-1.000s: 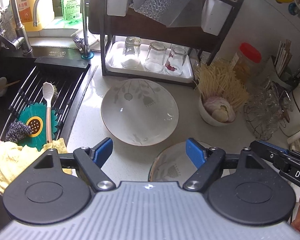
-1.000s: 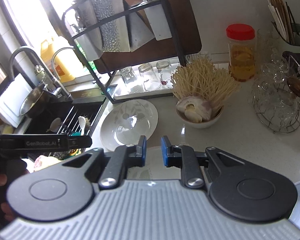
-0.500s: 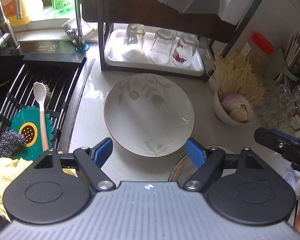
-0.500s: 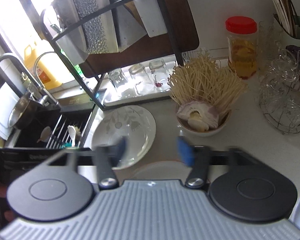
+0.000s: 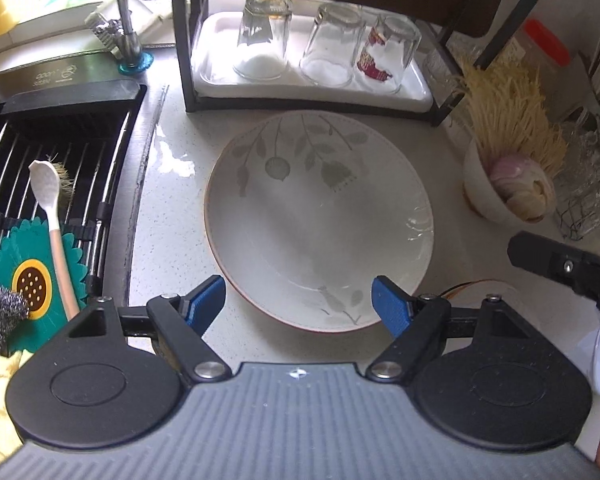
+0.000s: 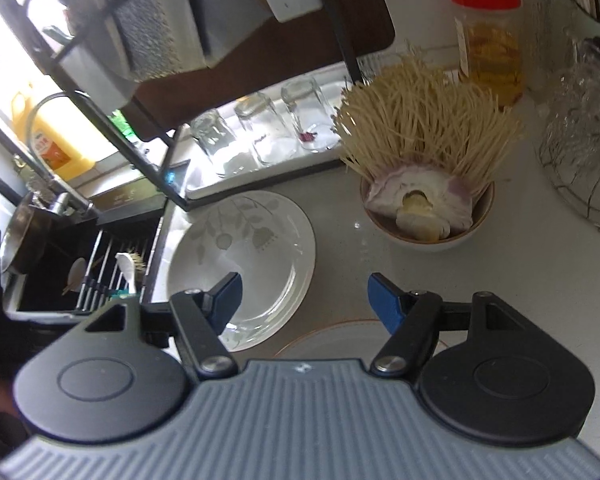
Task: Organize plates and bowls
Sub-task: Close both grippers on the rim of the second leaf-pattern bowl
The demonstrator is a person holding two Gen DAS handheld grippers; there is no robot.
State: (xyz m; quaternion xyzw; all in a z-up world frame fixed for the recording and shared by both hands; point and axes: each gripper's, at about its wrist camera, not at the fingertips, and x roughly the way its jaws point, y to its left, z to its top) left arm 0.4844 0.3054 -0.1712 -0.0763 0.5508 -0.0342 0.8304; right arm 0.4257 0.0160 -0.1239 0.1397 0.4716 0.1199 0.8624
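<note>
— Blue pads on both tools, and both stand apart. The left gripper (image 5: pixel 299 300) hangs spread wide over the near rim of the leaf-patterned plate (image 5: pixel 320 220), nothing between its fingertips, no pad touching the china.

— And the right gripper (image 6: pixel 303 294)?

— Its jaws are parted too, with bare countertop (image 6: pixel 340 264) between them. Its left pad shows in front of the same plate's inner slope, though I cannot tell whether it touches. Just below its right finger the rim of a second plate (image 6: pixel 340 330) peeks out, mostly hidden by the tool body.

— Where does the leaf plate lie?

— Flat on the pale counter, in front of the black rack. On the rack's white tray (image 5: pixel 412 92) three glasses (image 5: pixel 332 46) stand upside down in a row.

— To the right?

— A small bowl (image 6: pixel 428 240) holding a pale shell-like thing, with a spray of thin straw-coloured sticks (image 6: pixel 424 120) rising behind it. Further back, a red-lidded jar (image 6: pixel 488 40).

— And left?

— The sink, with a dark slatted rack (image 5: pixel 72 152) across it. A white spoon-shaped brush (image 5: pixel 52 216) lies on the slats over a green sunflower mat (image 5: pixel 32 284), a steel scourer (image 5: pixel 0 316) beside it.
</note>
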